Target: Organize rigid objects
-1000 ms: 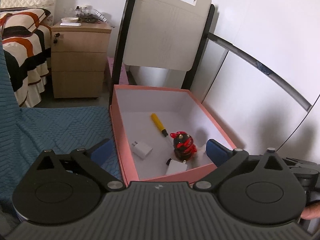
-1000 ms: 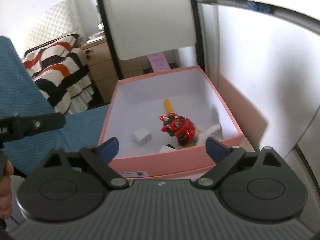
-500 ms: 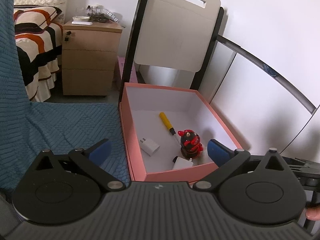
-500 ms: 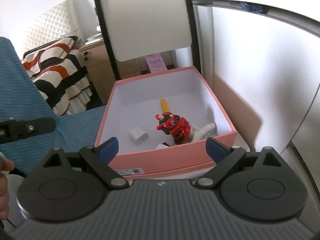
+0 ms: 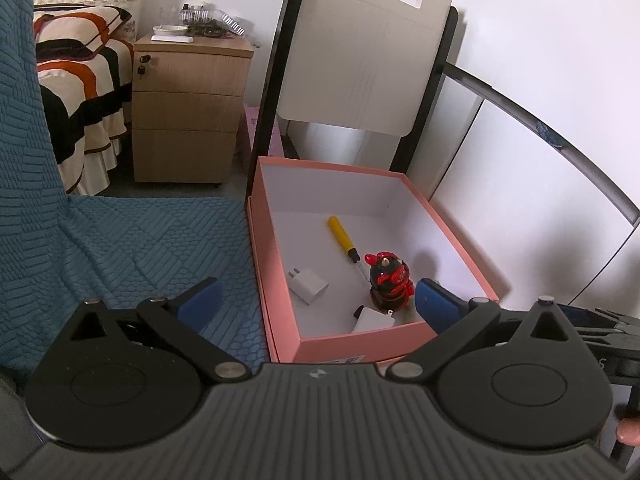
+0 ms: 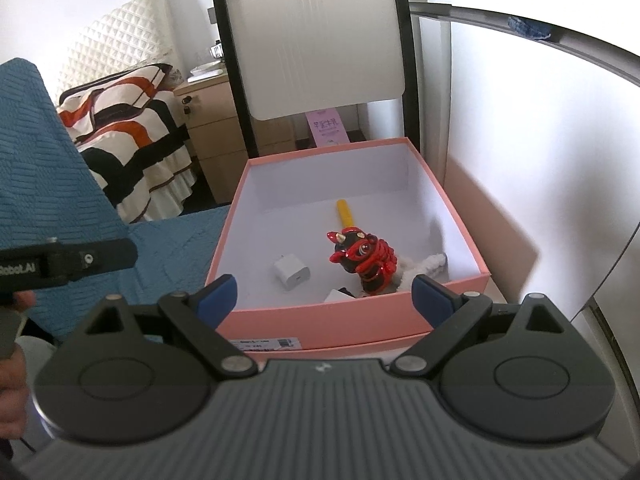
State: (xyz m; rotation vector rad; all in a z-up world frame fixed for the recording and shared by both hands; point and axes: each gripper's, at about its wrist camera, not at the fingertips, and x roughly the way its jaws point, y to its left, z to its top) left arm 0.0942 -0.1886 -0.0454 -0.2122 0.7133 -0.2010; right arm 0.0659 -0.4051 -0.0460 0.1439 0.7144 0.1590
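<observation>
A pink box (image 5: 280, 296) (image 6: 320, 314) with a white inside holds a yellow-handled screwdriver (image 5: 341, 236) (image 6: 345, 212), a red and black figurine (image 5: 389, 280) (image 6: 366, 258), a white charger plug (image 5: 308, 283) (image 6: 291, 272), a second white adapter (image 5: 374, 318) and a white fuzzy stick (image 6: 424, 264). My left gripper (image 5: 318, 300) is open and empty, held back in front of the box. My right gripper (image 6: 324, 294) is open and empty, also short of the box's near wall.
The box rests on a white surface beside a blue quilted cover (image 5: 120, 248). A white chair back (image 5: 360, 64) with black frame stands behind the box. A wooden nightstand (image 5: 180, 112) and a striped bed (image 5: 80, 80) lie at the left.
Both grippers have drawn back and up from the box, so it looks smaller and farther. The objects in the box have not moved.
</observation>
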